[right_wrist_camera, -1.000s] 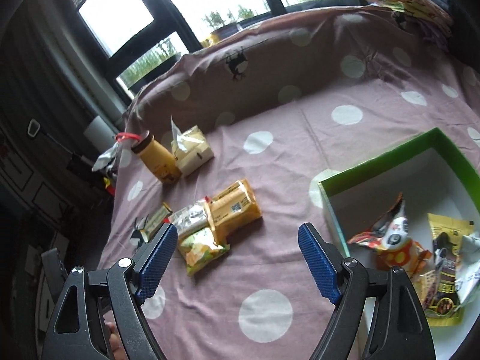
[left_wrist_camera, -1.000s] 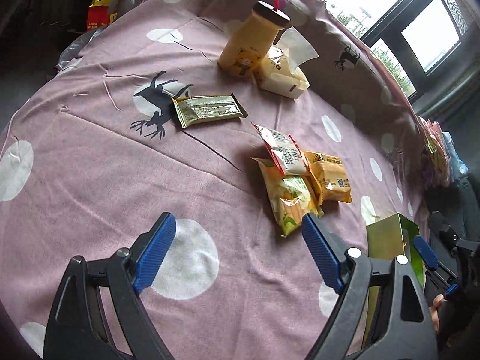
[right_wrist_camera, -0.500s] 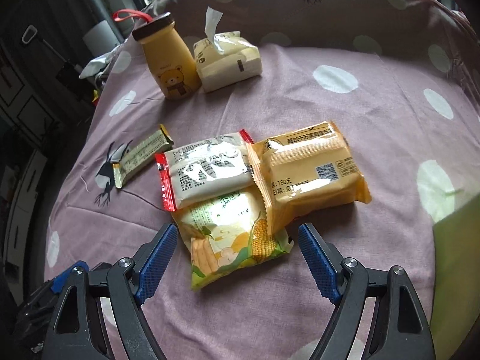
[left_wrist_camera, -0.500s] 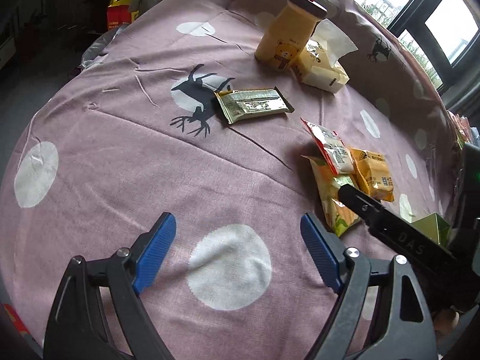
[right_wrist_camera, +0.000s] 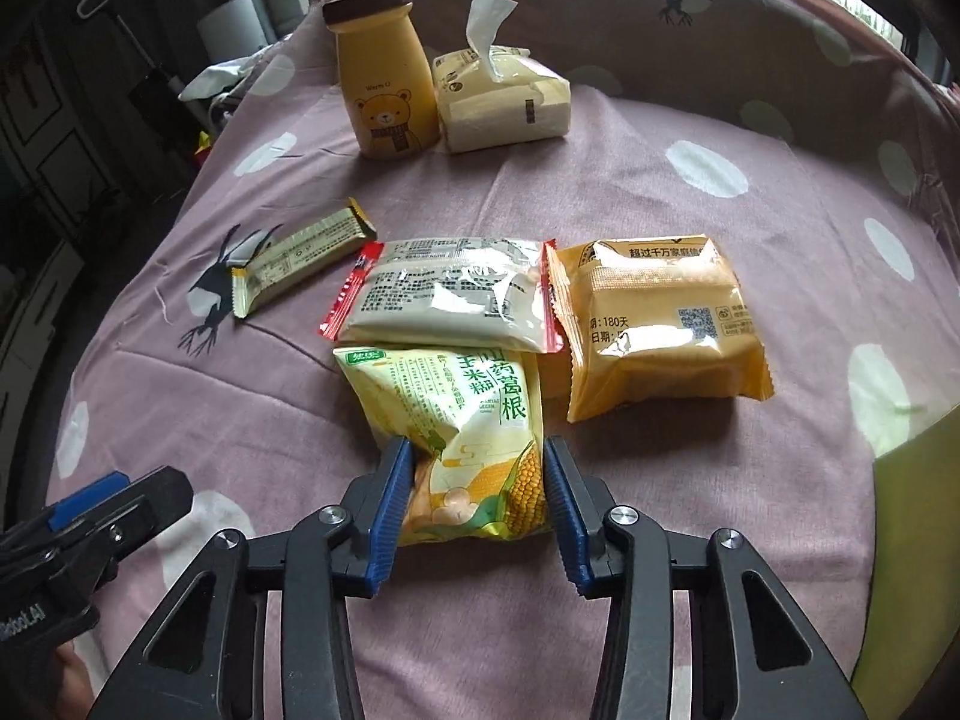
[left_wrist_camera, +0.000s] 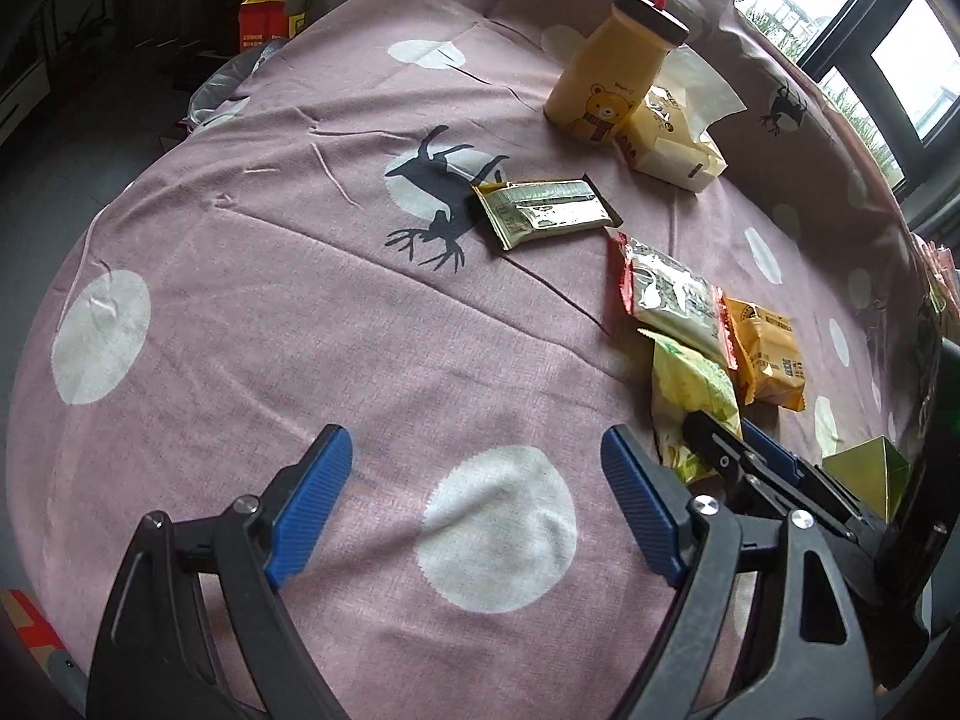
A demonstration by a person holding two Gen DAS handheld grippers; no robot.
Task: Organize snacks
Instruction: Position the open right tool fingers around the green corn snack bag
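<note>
A green-and-yellow corn snack packet lies at the near end of a cluster on the purple spotted tablecloth. My right gripper is closing its jaws, and the blue pads pinch the packet's lower end from both sides. Behind it lie a white packet with red ends and an orange packet. To the left lies a gold bar. My left gripper hangs open over a white spot of bare cloth, left of the corn packet and the right gripper.
A yellow bear bottle and a tissue pack stand at the back of the table. The green box's edge shows at the right. The left gripper sits at the lower left. Dark furniture and windows surround the table.
The right gripper swung from the green box to the snack cluster, dropped close, and its jaws closed onto the corn packet. The left gripper stayed open and tilted down slightly.
</note>
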